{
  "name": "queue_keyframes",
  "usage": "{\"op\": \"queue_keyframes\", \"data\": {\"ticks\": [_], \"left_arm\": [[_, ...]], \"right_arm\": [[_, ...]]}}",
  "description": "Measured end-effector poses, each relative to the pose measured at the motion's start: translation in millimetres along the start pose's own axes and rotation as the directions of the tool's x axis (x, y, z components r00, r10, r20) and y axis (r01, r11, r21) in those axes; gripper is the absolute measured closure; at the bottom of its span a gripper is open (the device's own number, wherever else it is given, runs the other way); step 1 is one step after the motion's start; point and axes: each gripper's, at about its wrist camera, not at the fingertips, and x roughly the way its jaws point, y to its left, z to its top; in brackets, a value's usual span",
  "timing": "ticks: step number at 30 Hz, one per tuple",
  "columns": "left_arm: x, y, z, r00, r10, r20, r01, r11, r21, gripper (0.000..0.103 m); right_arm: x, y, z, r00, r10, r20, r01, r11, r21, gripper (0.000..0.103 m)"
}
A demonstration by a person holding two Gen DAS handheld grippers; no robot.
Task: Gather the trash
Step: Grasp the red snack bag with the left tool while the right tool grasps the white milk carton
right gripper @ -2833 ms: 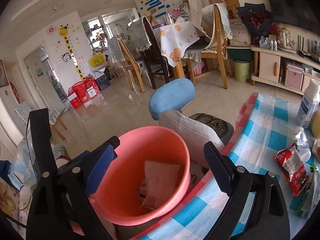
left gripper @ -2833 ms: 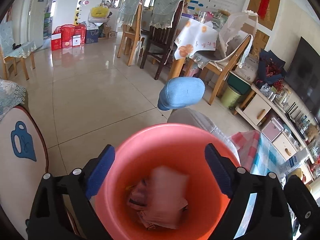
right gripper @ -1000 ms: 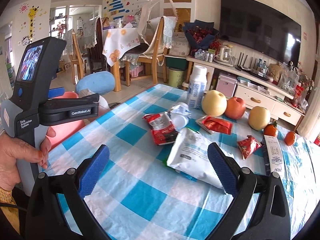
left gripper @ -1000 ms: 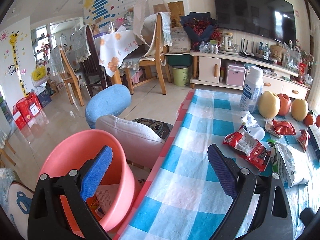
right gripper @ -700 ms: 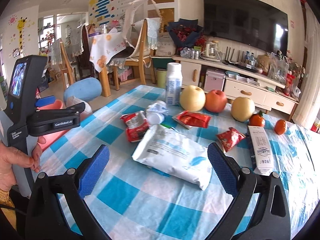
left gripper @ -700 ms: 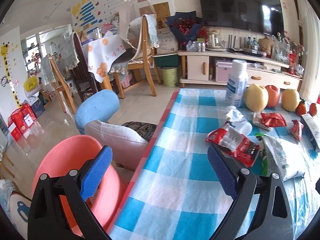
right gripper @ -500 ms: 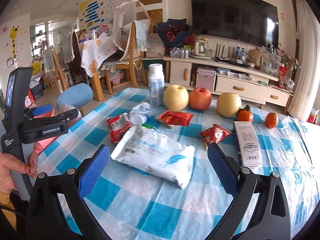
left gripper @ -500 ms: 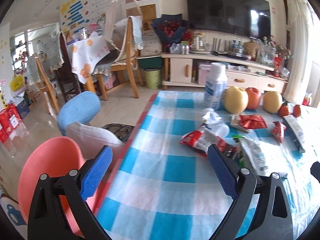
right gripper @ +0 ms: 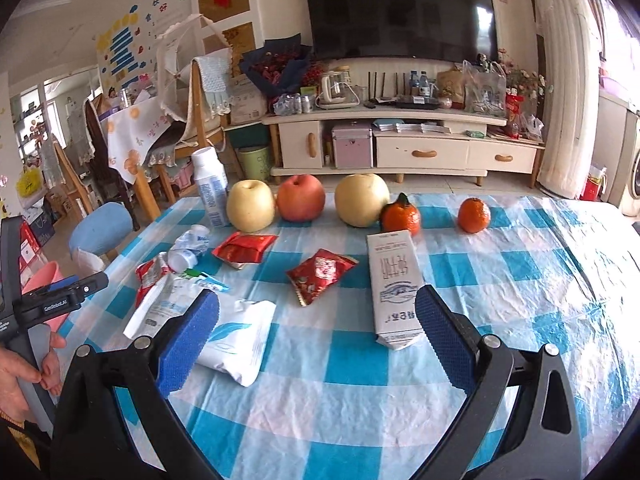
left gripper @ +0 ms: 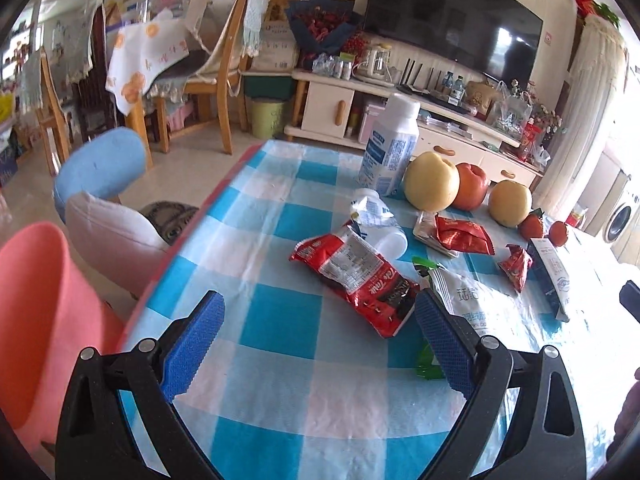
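Risk: your wide-open, empty left gripper [left gripper: 316,344] and right gripper [right gripper: 318,342] may snag the blue-checked plastic tablecloth [right gripper: 520,264] near the long red foil snack wrapper [left gripper: 354,276]

Along your blue-checked tablecloth's [right gripper: 520,264] far edge stand two yellow pears [right gripper: 251,205], a red apple [right gripper: 301,197], two tangerines [right gripper: 473,215] and a tall white bottle [right gripper: 209,188].
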Motion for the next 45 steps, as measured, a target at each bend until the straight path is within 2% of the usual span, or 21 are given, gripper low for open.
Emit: {"op": "queue_keyframes", "data": {"ticks": [4, 10, 13, 17, 25, 28, 34, 39, 41, 43, 45], "left_arm": [[11, 3, 1, 0.998, -0.051, -0.032, 0.049, 0.997, -0.065, 0.008], [34, -3, 7, 0.994, -0.069, -0.082, 0.060, 0.993, -0.105, 0.008], [47, -13, 14, 0.992, -0.061, -0.107, 0.052, 0.995, -0.083, 0.008], [69, -22, 24, 0.987, -0.049, -0.156, 0.032, 0.993, -0.112, 0.008], [99, -30, 35, 0.973, 0.044, -0.228, -0.066, 0.994, -0.090, 0.008], [109, -31, 35, 0.961, 0.077, -0.265, -0.103, 0.991, -0.086, 0.027], [107, -34, 32, 0.962, 0.122, -0.244, -0.144, 0.987, -0.075, 0.033], [100, -34, 27, 0.967, 0.111, -0.230, -0.130, 0.989, -0.071, 0.041], [98, -34, 25, 0.967, 0.107, -0.230, -0.126, 0.989, -0.071, 0.043], [93, -33, 22, 0.967, 0.107, -0.230, -0.127, 0.989, -0.071, 0.044], [90, -31, 20, 0.967, 0.106, -0.231, -0.126, 0.989, -0.072, 0.045]], "right_arm": [[14, -27, 1, 0.999, -0.030, -0.036, 0.031, 0.999, 0.039, 0.004], [43, -47, 2, 0.994, -0.032, -0.106, 0.038, 0.998, 0.055, 0.004], [56, -49, 3, 0.992, -0.022, -0.125, 0.029, 0.998, 0.057, 0.004], [72, -51, 3, 0.989, -0.023, -0.145, 0.030, 0.998, 0.049, 0.004], [103, -63, 1, 0.980, -0.084, -0.180, 0.084, 0.996, -0.009, 0.004], [113, -63, 0, 0.978, -0.075, -0.197, 0.073, 0.997, -0.016, 0.004], [123, -61, -1, 0.976, -0.062, -0.209, 0.057, 0.998, -0.033, 0.004], [126, -63, 0, 0.973, -0.045, -0.226, 0.042, 0.999, -0.019, 0.004], [127, -63, 0, 0.972, -0.044, -0.229, 0.041, 0.999, -0.019, 0.008], [128, -63, -1, 0.970, -0.049, -0.238, 0.045, 0.999, -0.021, 0.027], [128, -65, -3, 0.967, -0.054, -0.250, 0.051, 0.999, -0.018, 0.036]]}}
